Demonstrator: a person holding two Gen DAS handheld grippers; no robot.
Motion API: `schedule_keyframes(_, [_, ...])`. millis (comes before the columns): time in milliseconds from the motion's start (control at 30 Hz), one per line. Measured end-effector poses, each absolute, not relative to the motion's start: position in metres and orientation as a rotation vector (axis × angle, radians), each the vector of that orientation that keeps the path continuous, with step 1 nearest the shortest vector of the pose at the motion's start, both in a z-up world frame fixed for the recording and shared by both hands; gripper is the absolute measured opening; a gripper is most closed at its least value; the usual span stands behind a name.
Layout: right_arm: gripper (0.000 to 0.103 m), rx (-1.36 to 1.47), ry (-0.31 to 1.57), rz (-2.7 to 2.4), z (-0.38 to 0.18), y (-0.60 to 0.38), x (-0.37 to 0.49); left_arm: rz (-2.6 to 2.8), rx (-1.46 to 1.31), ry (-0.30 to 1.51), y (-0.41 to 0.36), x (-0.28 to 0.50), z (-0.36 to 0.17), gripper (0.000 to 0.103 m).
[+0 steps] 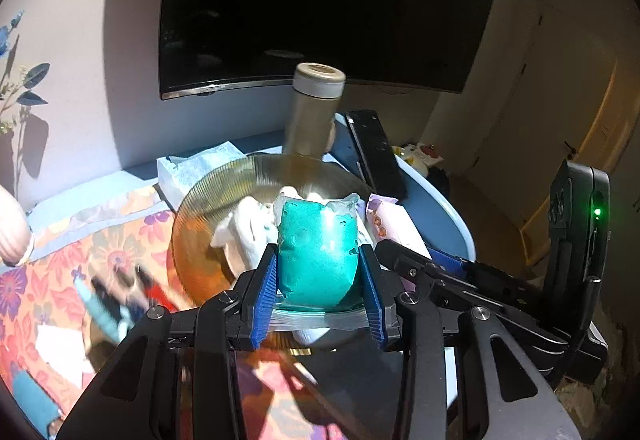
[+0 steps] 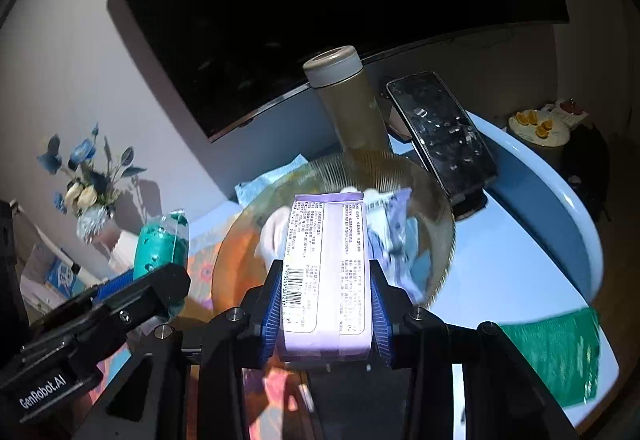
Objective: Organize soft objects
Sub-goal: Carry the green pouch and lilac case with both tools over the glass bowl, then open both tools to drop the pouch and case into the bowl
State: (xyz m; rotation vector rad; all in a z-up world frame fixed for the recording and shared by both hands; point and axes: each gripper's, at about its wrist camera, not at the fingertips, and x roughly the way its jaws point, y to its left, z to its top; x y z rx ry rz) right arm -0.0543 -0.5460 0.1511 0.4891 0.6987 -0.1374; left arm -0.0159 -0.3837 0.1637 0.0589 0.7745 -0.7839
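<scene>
Pinching narrowly, the left gripper [image 1: 319, 272] holds 1 teal bag [image 1: 316, 252] upright, long axis running away from the fingers, over the glass bowl [image 1: 208, 216]. The right gripper [image 2: 325, 300] clamps 1 purple pack [image 2: 326, 272] lengthwise, pointing into the bowl beside 1 flask [image 2: 352, 104].

The left claw [image 1: 318, 276] has black arms and ribbed blue pads, and grips a teal toy in a clear bag [image 1: 316, 252]. The right claw [image 2: 325, 304] grips a pale purple packet [image 2: 326, 272] with a white label of black print. The ribbed glass bowl [image 1: 224, 196] is amber. The cloth [image 1: 52, 272] bears orange, red and purple flowers. The worktop [image 2: 532, 240] is light blue. The flask [image 2: 352, 108] is dull gold.
</scene>
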Motion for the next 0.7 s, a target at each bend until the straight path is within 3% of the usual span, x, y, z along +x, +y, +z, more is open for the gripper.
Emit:
schedule_keyframes(167, [0.039, 0.503, 0.696, -0.126, 0.147, -0.558, -0.027, -0.751, 0.06, 0.771, -0.396, 0.008, 0.161, 0.038])
schedule_keyframes(200, [0.04, 0.509, 0.693, -0.113, 0.146, -0.56, -0.021, -0.741, 0.062, 0.77, -0.397, 0.011, 0.161, 0.042])
schedule_keyframes(233, [0.042, 0.514, 0.69, -0.096, 0.145, -0.561, -0.016, -0.724, 0.064, 0.77, -0.398, 0.015, 0.16, 0.057])
schedule_keyframes(267, [0.054, 0.525, 0.692, -0.069, 0.143, -0.563, -0.01, -0.713, 0.057, 0.766, -0.397, 0.018, 0.16, 0.071])
schedule_keyframes(333, [0.059, 0.554, 0.693, -0.063, 0.138, -0.57, -0.007, -0.713, 0.038, 0.757, -0.393, 0.022, 0.159, 0.081])
schedule_keyframes(700, [0.06, 0.485, 0.711, -0.065, 0.145, -0.552, -0.04, -0.752, 0.091, 0.71, -0.382, -0.01, 0.172, 0.081])
